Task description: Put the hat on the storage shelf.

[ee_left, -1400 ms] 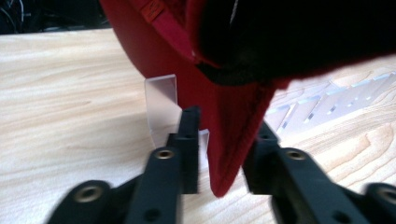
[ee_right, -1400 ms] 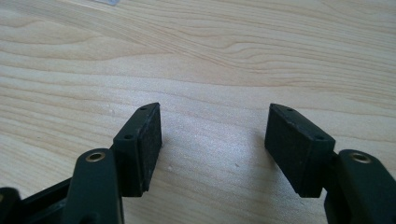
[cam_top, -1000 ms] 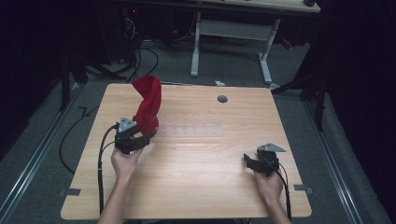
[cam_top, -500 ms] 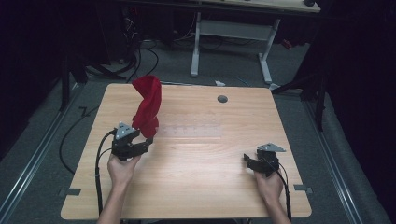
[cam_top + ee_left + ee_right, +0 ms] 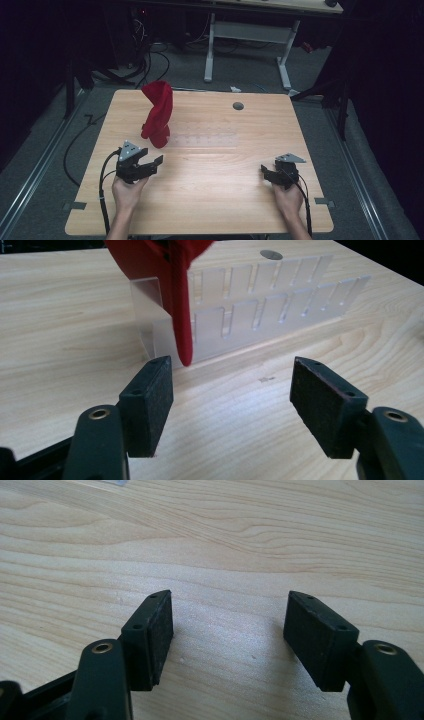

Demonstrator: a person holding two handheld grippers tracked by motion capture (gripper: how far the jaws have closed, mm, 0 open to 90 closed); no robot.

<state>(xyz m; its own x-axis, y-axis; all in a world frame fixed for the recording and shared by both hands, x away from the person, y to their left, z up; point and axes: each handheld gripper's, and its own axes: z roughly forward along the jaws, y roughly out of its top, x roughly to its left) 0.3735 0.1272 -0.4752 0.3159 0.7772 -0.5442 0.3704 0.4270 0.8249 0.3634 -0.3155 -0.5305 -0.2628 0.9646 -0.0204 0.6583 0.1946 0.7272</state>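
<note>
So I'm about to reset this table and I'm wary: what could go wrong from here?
The red cloth hangs on one end of the clear slotted rack, so it might slide off or tip the light rack. The left tongs have just been opening and stand empty close by; a nudge could snag the cloth.

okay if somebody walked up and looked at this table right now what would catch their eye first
Most likely the red cloth, standing tall toward the far left of the wooden table, draped over the left end of a clear slotted rack. Next, the left gripper just in front of it, its jaws having just been opening with nothing between them. The right gripper sits open at the near right, over bare wood.
</note>
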